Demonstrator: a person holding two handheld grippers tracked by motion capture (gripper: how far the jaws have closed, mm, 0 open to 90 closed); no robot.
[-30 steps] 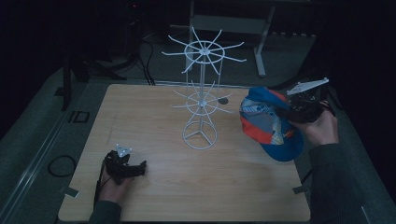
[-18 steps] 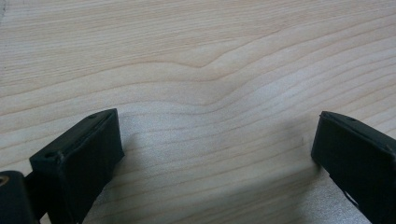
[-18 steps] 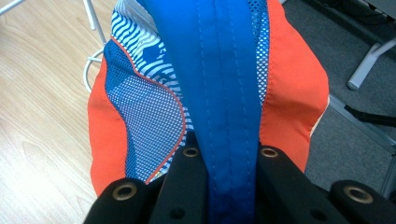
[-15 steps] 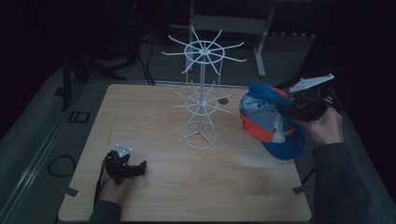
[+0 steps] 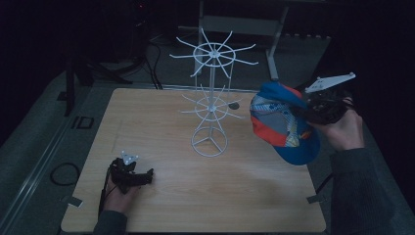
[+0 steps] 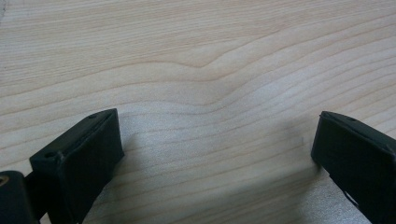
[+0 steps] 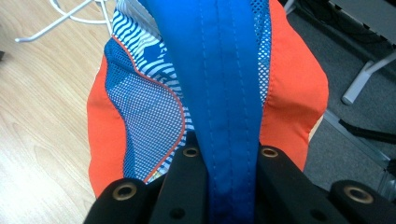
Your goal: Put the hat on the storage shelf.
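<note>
A blue, orange and white patterned cap (image 5: 281, 122) hangs in the air over the table's right edge, right of the white wire rack (image 5: 211, 98). My right gripper (image 5: 313, 111) is shut on the cap; in the right gripper view both jaws pinch a blue seam strip of the cap (image 7: 229, 93). My left gripper (image 5: 142, 177) rests on the wooden table (image 5: 161, 127) near its front left corner. Its jaws stand wide apart over bare wood, with black fingers (image 6: 79, 158) at each side and nothing between them.
The rack has two tiers of radiating wire arms above a round base (image 5: 209, 144), standing mid-table. A metal frame leg (image 5: 276, 44) and dark cables lie on the floor beyond the table. Grey floor (image 7: 355, 60) lies past the right edge.
My right hand has lifted the cap a little higher beside the rack. The left hand and its gripper have stayed put.
</note>
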